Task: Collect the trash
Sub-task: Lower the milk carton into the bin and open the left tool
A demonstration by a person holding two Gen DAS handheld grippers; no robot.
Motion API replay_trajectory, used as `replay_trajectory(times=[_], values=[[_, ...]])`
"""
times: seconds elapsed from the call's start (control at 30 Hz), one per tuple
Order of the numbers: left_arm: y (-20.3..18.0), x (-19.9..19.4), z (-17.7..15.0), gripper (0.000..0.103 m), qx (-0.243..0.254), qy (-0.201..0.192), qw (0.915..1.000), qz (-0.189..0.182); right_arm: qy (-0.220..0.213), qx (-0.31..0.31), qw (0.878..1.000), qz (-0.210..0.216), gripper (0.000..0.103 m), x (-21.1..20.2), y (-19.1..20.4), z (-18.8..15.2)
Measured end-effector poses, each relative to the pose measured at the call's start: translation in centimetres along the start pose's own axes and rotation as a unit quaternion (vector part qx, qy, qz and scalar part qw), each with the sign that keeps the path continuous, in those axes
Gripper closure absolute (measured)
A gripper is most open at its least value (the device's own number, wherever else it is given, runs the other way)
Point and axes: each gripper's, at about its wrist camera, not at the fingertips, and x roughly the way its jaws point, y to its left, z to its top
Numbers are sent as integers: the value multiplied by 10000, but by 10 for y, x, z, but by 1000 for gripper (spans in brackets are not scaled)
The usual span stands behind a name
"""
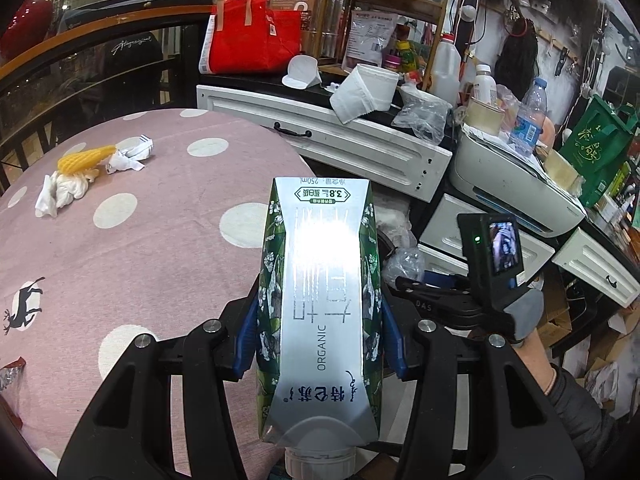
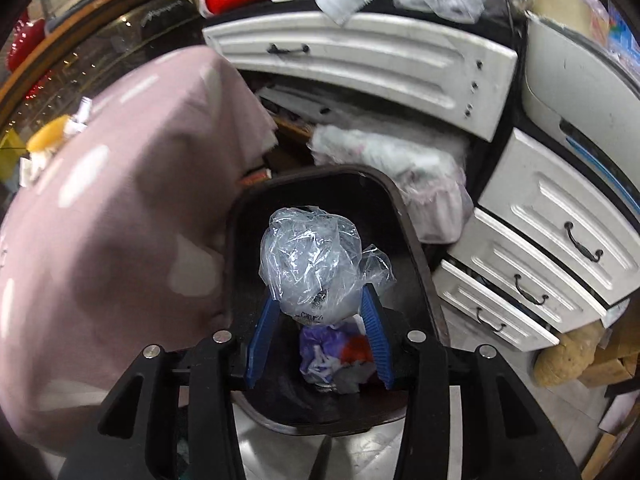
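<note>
Your right gripper (image 2: 318, 320) hangs directly over the black bin (image 2: 404, 216), its jaws loosening around the crumpled plastic bag (image 2: 308, 256), which sits above the bin's mouth. Your left gripper (image 1: 320, 332) is clamped on the milk carton (image 1: 322, 280), long axis pointing away, over the table's right edge (image 1: 280, 148).

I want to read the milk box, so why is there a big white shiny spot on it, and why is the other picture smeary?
Left wrist view: glare washes out the middle of the milk carton, though the edges stay sharp. Right wrist view: blur smears the pink tablecloth; the plastic bag looks clearer.
</note>
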Motion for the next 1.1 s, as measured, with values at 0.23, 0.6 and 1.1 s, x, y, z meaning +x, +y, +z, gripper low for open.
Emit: replay_trajectory(times=[0.23,0.6,1.1], values=[[-10,11,0,52,93,137,9998,-131,38,333,9994,-111,30,2,-17,-7],[-35,41,-2,52,192,524,9973,-482,-579,500,9965,-322,21,-45,-35,9],[-69,99,-12,52,237,1173,9898,-777,-866,845,9914,-500,21,-69,-69,13]])
